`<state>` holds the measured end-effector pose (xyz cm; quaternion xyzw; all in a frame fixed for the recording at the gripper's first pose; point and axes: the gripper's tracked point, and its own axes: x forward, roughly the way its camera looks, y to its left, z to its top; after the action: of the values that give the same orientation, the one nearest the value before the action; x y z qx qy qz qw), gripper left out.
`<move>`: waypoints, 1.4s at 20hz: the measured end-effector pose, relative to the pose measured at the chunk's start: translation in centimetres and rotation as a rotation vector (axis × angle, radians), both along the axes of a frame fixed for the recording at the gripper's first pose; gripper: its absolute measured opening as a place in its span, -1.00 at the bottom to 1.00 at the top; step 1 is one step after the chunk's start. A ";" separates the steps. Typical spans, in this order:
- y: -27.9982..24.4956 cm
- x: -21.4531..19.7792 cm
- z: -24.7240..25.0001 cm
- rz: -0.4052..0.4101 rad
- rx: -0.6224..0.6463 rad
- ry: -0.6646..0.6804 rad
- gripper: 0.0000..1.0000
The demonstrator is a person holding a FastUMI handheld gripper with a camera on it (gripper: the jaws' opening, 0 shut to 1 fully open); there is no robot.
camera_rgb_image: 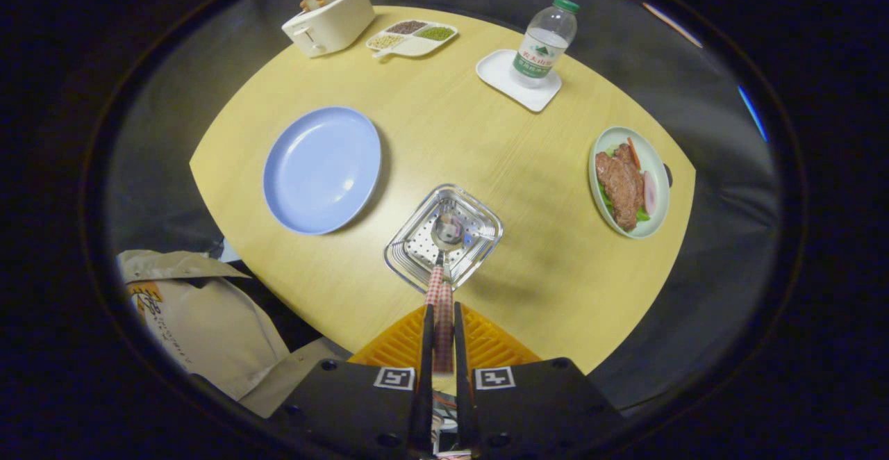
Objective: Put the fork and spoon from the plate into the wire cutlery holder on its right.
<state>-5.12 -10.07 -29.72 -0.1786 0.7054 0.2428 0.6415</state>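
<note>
Fingers of my gripper [443, 335] pinch the spoon [444, 265] by its checked handle, bowl down in the wire holder [444, 237] on yellow wood table [472, 147], empty blue plate [322, 169] at 10 o'clock, dark cloth around.

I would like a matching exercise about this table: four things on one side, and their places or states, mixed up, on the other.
Things:
1. spoon
2. blue plate
3. bottle
4. toaster

Places or states:
A. stands on a white tray
B. handle held between the fingers of the gripper, bowl over the wire holder
C. beside the divided dish of grains
D. empty, left of the wire holder

Pairs: 1-B, 2-D, 3-A, 4-C
</note>
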 end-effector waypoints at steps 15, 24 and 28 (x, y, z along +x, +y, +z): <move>6.2 2.5 7.4 -0.409 0.364 -0.413 0.99; 5.6 3.1 14.8 -0.639 0.540 -0.921 0.99; 4.5 2.6 17.4 -0.627 0.483 -1.142 0.99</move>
<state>-2.51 -5.57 -12.29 0.0816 0.2020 0.0645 0.9738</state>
